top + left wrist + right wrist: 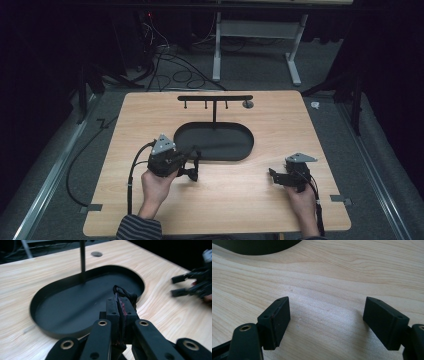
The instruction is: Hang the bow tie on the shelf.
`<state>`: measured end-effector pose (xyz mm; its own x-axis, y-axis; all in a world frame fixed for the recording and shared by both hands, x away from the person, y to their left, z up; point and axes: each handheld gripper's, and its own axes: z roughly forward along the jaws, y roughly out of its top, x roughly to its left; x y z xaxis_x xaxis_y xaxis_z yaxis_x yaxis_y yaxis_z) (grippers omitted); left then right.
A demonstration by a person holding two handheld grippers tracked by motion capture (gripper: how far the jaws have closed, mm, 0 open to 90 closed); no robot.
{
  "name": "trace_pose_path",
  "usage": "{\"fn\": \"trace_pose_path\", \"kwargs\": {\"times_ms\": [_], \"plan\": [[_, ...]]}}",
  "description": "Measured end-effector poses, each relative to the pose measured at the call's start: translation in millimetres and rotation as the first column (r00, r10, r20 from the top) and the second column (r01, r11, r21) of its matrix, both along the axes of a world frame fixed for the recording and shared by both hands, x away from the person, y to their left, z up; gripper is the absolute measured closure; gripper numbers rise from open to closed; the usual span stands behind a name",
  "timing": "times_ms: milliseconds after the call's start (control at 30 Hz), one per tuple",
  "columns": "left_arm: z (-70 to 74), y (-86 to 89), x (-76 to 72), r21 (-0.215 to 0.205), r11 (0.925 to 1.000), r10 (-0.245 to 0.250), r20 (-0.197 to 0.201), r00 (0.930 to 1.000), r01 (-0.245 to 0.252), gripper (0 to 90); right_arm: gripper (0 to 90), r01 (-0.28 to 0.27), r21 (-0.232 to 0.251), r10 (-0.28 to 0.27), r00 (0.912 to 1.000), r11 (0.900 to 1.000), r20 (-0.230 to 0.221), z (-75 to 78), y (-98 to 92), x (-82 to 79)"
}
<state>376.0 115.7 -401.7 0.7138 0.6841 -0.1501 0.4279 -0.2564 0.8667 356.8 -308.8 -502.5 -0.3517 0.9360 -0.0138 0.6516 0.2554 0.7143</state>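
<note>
Two grippers over a light wooden table (220, 200), landmark is the black oval metal tray (215, 141) with a thin upright post and a T-shaped hook bar (215, 98) at its far rim. Left gripper (192, 165) hangs just off the tray's near-left rim, jaws pressed together and pinching a small black looped cord or hair tie, fabric-looking, with a reddish bit between the pads (124, 295); exact kind of item too small to tell. In the left gripper view the loop sticks out past the jaw tips toward the tray floor, its long axis running roughly along the jaws, pointing at the post (82, 257) and the far rim. Key relation: hook bar lies beyond the tray from the held loop, straight ahead and higher, so my read is the next move is up and forward across the tray along that same axis. Left hand is clearly nearer to the tray and bar. Right gripper (274, 175) sits well off the tray's near-right end, low over bare wood, jaws spread wide with nothing between them (325, 322), tray rim at the top-left corner of the right gripper view (257, 250).
</note>
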Motion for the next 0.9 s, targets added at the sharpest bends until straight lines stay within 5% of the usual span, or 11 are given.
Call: {"fn": "trace_pose_path", "kwargs": {"times_ms": [900], "plan": [[26.9,-20.2,20.6,-0.016,0.9988,-0.046,0.03,0.9985,0.046,87.6,22.9,-0.001,0.0,0.001,1.0,1.0,0.0,0.0,0.0,0.0]]}}
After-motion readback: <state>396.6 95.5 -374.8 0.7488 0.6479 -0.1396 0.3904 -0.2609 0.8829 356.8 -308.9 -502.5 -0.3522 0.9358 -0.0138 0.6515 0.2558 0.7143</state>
